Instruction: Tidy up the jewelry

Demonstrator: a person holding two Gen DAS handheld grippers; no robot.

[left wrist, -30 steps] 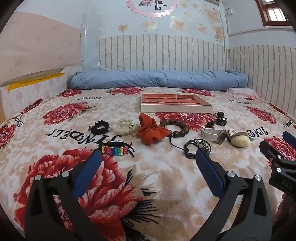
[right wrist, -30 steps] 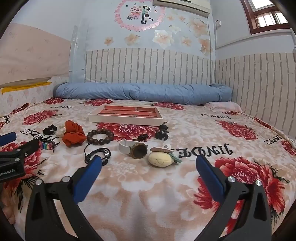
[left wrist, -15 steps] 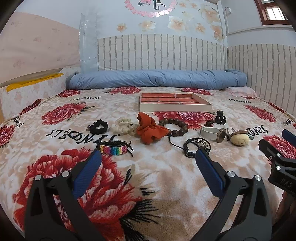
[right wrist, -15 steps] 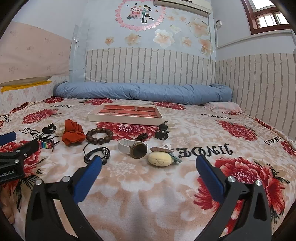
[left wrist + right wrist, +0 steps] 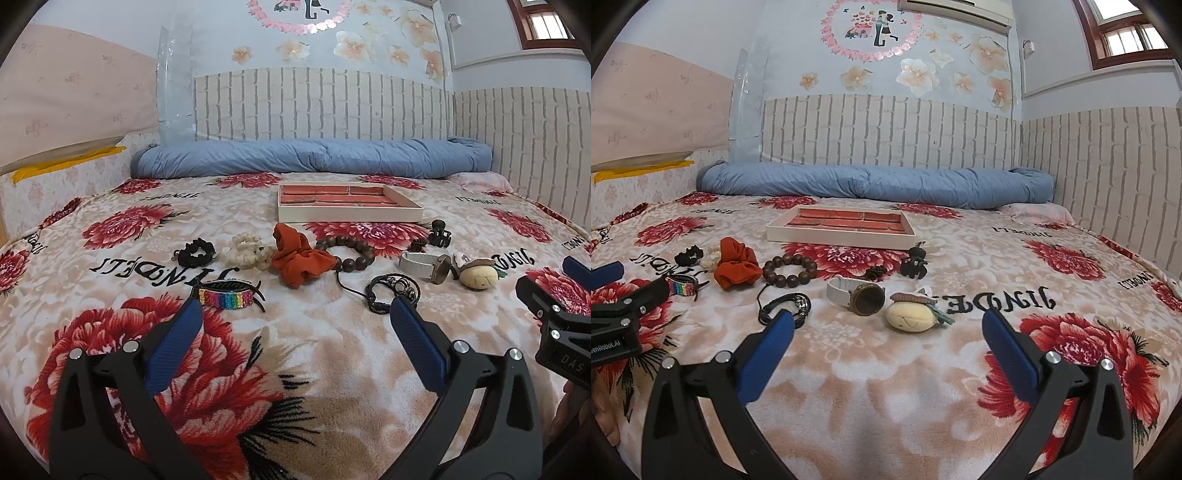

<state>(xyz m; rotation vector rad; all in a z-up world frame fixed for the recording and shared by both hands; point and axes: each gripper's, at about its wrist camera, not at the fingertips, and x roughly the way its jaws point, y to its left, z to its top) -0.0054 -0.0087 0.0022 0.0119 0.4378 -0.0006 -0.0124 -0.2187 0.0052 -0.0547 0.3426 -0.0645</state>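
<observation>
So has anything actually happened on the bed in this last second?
Barely: both views shifted slightly, nothing was picked up. The left gripper and right gripper hang open above the flowered blanket. The orange fabric scrunchie, brown wooden bead bracelet and red-lined flat tray lie unmoved.

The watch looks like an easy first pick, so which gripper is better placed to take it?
Probably the right gripper: it is open and the watch lies just ahead of it, while the left gripper faces the rainbow clip.

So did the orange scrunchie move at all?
No. The orange scrunchie lies just left of the brown bead bracelet, in front of the tray, as before. Both tongs hang open, away from it.
</observation>
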